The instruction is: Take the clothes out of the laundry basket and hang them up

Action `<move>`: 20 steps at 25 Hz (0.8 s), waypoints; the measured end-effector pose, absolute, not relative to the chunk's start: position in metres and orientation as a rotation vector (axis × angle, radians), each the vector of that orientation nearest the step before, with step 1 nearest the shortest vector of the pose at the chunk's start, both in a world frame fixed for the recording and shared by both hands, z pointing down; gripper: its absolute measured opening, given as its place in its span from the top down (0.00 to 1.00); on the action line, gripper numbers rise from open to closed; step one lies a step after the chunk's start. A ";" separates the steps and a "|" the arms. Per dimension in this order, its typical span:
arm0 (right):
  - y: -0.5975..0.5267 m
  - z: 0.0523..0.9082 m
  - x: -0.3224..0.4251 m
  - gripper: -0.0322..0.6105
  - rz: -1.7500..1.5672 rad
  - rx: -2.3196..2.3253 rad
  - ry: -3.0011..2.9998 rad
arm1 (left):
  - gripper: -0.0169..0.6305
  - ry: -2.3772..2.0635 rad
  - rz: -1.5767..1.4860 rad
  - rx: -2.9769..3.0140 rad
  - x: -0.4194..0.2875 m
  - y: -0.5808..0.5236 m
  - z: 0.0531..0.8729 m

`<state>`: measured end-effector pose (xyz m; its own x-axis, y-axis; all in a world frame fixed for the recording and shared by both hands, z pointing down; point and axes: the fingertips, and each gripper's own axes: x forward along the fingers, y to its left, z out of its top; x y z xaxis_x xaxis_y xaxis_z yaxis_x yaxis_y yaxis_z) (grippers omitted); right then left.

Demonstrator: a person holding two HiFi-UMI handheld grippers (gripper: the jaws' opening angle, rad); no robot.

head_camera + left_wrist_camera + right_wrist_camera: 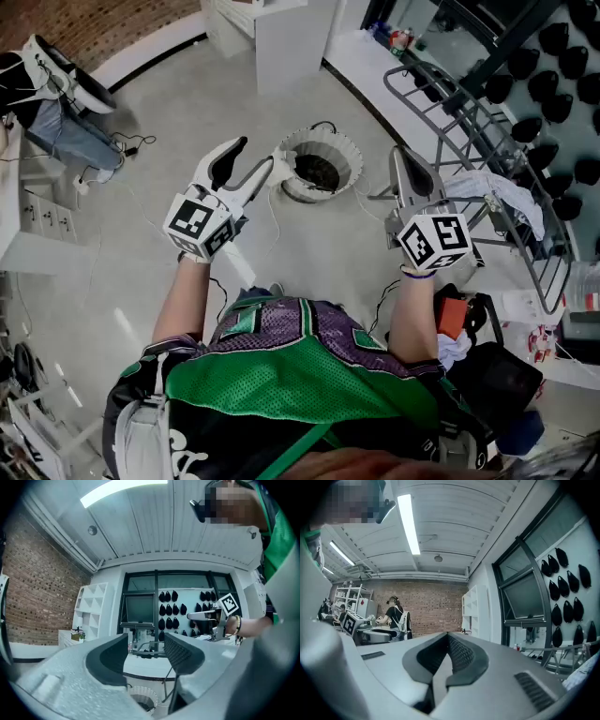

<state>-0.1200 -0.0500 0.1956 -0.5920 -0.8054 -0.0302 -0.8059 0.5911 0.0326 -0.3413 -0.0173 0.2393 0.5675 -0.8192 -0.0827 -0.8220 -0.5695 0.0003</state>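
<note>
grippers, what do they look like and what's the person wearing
Both the left gripper and right gripper are pale grey shells with dark ribbed pads, each carrying a white cube with black square markers. The person wears a green mesh jersey, short-sleeved, and a thin wristband.

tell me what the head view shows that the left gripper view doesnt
Only the head view: the left gripper's marker cube, and a white garment draped on the drying rack, which the other view does not clearly show.

Only the left gripper view: the ceiling with its light strip.

Both: the left gripper, jaws apart with nothing between them, the right gripper, the laundry basket on the floor, the rack, and the rows of black shapes on the wall.
</note>
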 end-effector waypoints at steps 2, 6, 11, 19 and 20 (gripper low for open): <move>-0.053 0.201 -0.127 0.95 0.058 -1.428 2.796 | 0.61 1.436 0.090 -2.762 -0.349 -0.019 0.252; -0.063 0.213 -0.137 0.95 0.028 -1.446 2.810 | 0.61 1.465 0.048 -2.783 -0.364 -0.024 0.276; -0.080 0.224 -0.148 0.95 0.004 -1.414 2.851 | 0.61 1.541 0.113 -2.838 -0.377 -0.031 0.296; -0.139 0.261 -0.154 0.95 -0.062 -1.285 2.921 | 0.61 1.611 0.024 -2.789 -0.366 -0.065 0.333; -0.149 0.266 -0.153 0.95 -0.064 -1.261 2.931 | 0.61 1.626 0.024 -2.775 -0.363 -0.071 0.336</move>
<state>-0.1529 -0.1490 0.2659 -0.6866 -0.7243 0.0619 -0.7264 0.6871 -0.0167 -0.3632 -0.0707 0.3358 0.4896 -0.8716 0.0252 -0.8705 -0.4869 0.0720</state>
